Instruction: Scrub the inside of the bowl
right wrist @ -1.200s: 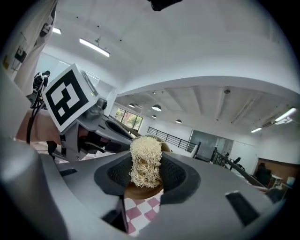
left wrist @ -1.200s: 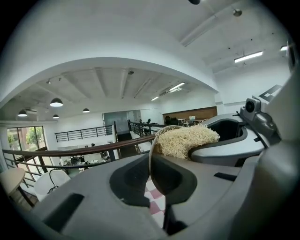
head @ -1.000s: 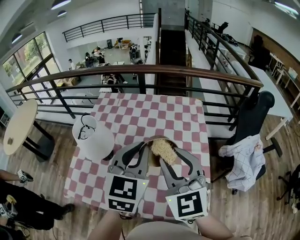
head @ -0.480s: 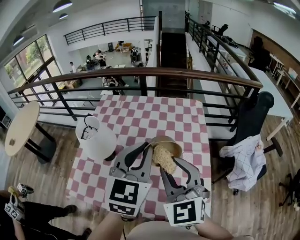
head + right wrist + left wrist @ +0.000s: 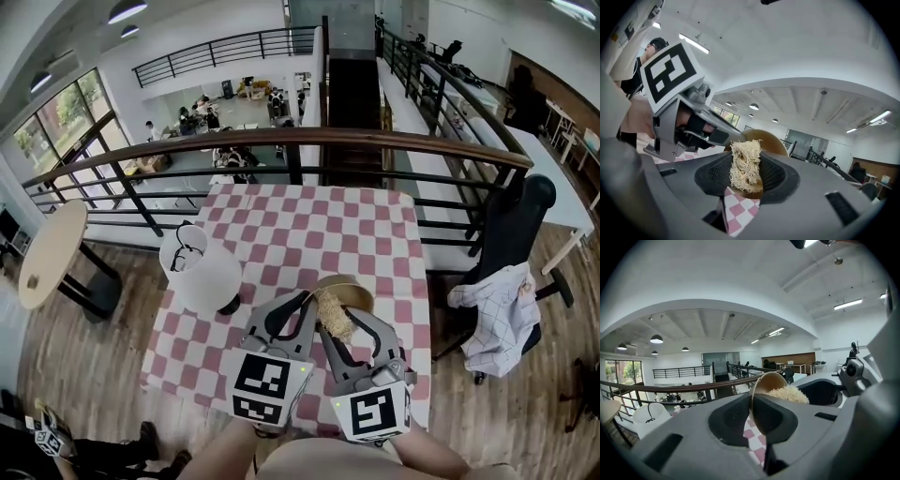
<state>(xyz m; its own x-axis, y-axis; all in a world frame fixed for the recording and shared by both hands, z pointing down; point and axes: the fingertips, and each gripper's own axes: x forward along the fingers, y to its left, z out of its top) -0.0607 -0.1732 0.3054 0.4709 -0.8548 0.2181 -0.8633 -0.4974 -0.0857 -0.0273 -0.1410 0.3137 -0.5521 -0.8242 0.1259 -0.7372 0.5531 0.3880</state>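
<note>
Since a second ago you've lifted the tan round bowl [image 5: 354,292] off the red-and-white checked tablecloth [image 5: 309,230] and tipped it, and the pale, straw-coloured fibre scrubber [image 5: 333,316] has slid from lying across the bowl's mouth to its near side.

Head view: the bowl hangs tilted above the near half of the table, just in front of you. Your left gripper [image 5: 307,300] has it by the rim on the left. Your right gripper [image 5: 342,319] pushes the scrubber in from the right. A white rounded vessel [image 5: 197,272] stands well off to the left, out of the way.

Left gripper view: the jaws are clamped on the bowl's thin wall [image 5: 752,401], one jaw inside and one outside, and the bowl stands almost on edge. The scrubber [image 5: 787,393] bulges over the rim.

Right gripper view: the jaws are squeezed onto the fibre pad [image 5: 745,164], and its lower end sits against the bowl's smooth brown inner surface [image 5: 766,138]. No dirt shows that I can make out.

By my reading you're mid-scrub. The next stroke calls for a firm left hold while you sweep the pad round the inner wall and keep it pressed on.
</note>
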